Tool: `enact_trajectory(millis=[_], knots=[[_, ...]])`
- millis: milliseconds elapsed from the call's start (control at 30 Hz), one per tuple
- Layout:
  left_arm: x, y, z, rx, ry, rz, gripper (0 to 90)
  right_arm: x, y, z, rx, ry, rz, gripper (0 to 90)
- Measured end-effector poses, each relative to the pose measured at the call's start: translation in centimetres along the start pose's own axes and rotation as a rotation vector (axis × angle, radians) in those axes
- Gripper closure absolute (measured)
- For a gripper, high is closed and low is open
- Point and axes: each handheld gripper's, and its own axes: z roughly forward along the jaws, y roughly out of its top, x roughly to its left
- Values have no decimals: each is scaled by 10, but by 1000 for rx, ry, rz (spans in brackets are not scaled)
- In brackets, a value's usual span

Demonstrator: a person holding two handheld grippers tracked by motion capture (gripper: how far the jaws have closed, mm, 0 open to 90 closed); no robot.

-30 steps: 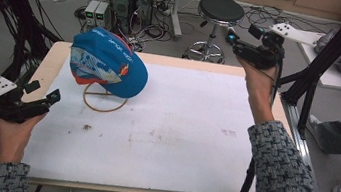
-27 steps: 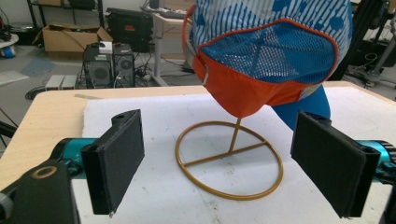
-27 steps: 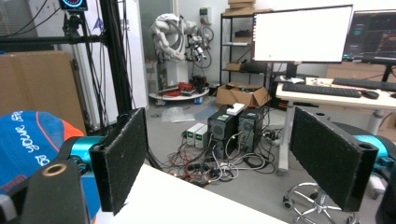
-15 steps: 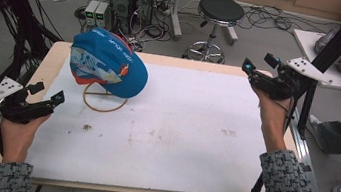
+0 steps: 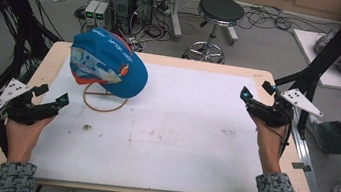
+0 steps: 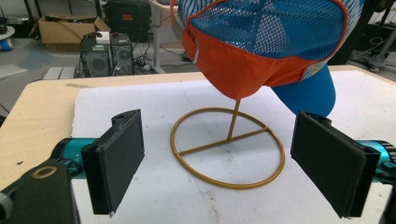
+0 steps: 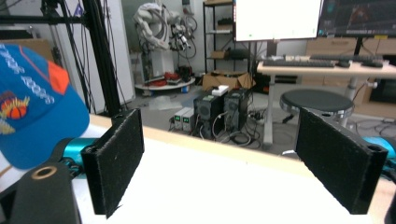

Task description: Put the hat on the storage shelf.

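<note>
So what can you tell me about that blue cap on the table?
The cap is bright blue with an orange underside, blue mesh at the back and printed pictures and lettering on its side. It sits tilted on a thin gold wire stand with a ring base on the white table cover, at the far left. Neither hand-held gripper touches it.

The cap [image 5: 107,63] was blue with an orange mesh-backed underside and white lettering, perhaps a basketball print. Ahead of the black-jawed left gripper [image 6: 219,163], its wire stand [image 6: 228,148] was gold on a white mat [image 5: 178,137].
</note>
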Motion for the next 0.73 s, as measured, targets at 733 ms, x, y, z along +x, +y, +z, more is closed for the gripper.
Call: enact_trajectory(millis=[733], knots=[[-3,-12,12,78,17,27,176,8,-63,-21,44,-45,-29,134]])
